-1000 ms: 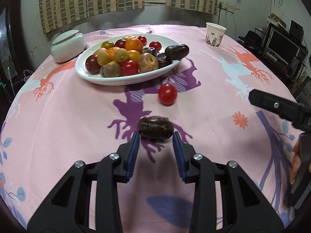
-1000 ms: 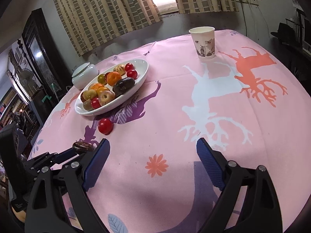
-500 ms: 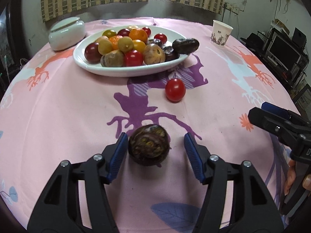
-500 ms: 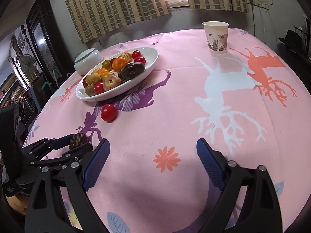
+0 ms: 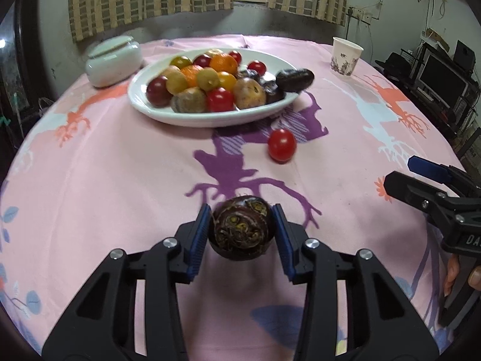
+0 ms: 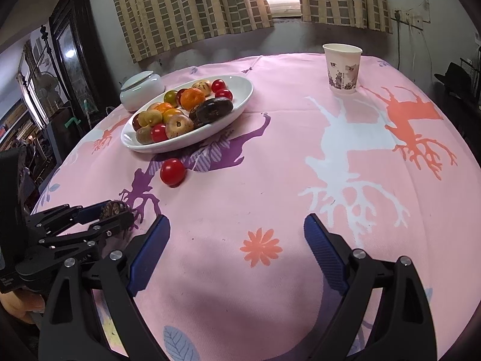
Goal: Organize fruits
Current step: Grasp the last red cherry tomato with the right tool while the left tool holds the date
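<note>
Surface: pink cloth point(image 5: 99, 180) with tree prints over a round table; soft, so round fruit may roll on it.
Left tongs point(image 5: 242, 230): jaws closing, the dark fruit point(image 5: 242, 231) between the blue pads; pads look pressed to both its flanks.
Dark fruit: nearest me, round, stem scar facing the lens. Whether it rests on the cloth or is lifted, I cannot tell.
Handling: I judge it light with a firm rind, smooth enough to slip. Hold across the widest part, as now, with moderate squeeze.
Right tongs point(image 6: 237, 248): spread wide, nothing between the pads, over bare cloth to the right.
Tomato point(image 5: 281, 145): loose on the cloth, just short of the plate. Thin skin, soft, rolls easily; take it by the sides, gently.
Plate point(image 5: 210, 118): white oval, already heaped with fruit; a long dark one sits at its right edge. Free room looks scarce, so set down softly.
Jar point(image 5: 112, 61): lidded, left of the plate.
Cup point(image 5: 346, 56): far right, well apart.
</note>
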`<act>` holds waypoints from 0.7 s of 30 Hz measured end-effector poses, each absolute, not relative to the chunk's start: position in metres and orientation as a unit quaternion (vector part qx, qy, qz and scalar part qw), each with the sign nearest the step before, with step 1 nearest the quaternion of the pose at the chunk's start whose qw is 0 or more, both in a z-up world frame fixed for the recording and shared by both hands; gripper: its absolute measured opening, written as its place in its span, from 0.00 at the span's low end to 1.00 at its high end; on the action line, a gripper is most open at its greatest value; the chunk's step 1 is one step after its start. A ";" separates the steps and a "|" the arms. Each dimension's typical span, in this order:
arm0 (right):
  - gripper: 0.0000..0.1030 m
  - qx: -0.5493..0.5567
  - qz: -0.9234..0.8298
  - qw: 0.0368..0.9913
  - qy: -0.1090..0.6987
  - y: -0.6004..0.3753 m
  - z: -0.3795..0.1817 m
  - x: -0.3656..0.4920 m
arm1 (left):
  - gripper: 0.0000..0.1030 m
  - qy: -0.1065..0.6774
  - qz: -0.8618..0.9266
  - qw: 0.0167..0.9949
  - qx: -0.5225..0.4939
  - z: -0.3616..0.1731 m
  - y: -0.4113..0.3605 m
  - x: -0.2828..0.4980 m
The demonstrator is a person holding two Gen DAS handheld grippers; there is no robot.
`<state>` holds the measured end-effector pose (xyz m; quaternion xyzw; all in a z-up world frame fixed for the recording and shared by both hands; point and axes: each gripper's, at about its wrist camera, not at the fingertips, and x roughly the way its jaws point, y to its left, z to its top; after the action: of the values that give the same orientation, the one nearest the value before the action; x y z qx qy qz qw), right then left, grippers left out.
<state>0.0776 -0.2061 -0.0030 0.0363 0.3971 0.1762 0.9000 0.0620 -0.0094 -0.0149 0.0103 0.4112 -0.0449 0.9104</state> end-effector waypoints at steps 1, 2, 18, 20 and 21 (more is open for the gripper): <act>0.88 0.032 0.175 0.899 0.400 -0.203 -0.003 0.079 | 0.41 0.405 -0.040 0.913 0.014 -0.012 -0.006 0.060; 0.88 0.024 0.174 0.898 0.402 -0.198 -0.002 0.081 | 0.41 0.400 -0.036 0.916 0.013 -0.011 -0.002 0.059; 0.78 -0.060 0.204 0.881 0.422 -0.111 -0.009 0.121 | 0.41 0.412 -0.038 0.909 -0.059 -0.016 0.034 0.068; 0.69 -0.064 0.205 0.877 0.430 -0.105 -0.012 0.126 | 0.41 0.413 -0.040 0.908 -0.061 -0.016 0.034 0.069; 0.66 -0.065 0.208 0.875 0.433 -0.102 -0.014 0.128 | 0.41 0.413 -0.041 0.908 -0.061 -0.016 0.034 0.069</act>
<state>0.1280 -0.1016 -0.0138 -0.0650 0.4334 0.2078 0.8745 0.0688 0.0336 -0.0163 -0.0613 0.4132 -0.0407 0.9077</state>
